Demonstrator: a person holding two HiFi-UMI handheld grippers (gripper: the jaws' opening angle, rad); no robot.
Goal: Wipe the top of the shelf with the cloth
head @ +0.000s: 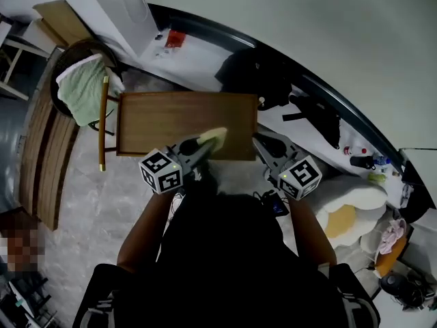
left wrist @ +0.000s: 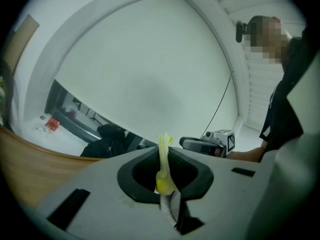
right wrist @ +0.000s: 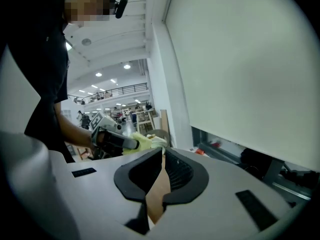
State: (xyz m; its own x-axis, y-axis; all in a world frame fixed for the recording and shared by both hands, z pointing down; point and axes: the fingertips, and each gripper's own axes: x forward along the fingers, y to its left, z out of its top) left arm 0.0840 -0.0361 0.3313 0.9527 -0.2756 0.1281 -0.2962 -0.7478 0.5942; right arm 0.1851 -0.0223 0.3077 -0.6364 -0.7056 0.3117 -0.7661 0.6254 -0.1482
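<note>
Free: shelf (head: 157, 125) bare from cloth (head: 214, 137) out to 9 o'clock. Blocked: right gripper (head: 259, 142) clamps its 3 o'clock edge; chair (head: 104, 125) with green towel (head: 80, 94) crowds 10 o'clock, black bag (head: 256, 74) at 1.

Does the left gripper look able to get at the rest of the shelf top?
Probably yes: the left gripper holds the cloth at the near edge of the shelf top, and the wood ahead looks bare.

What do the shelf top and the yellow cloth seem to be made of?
The shelf top looks like wood or wood veneer: brown, with faint lengthwise grain and a dull finish. The cloth, pinched by the left gripper, looks like soft pale yellow fabric, perhaps microfibre: it bunches and folds limply.
</note>
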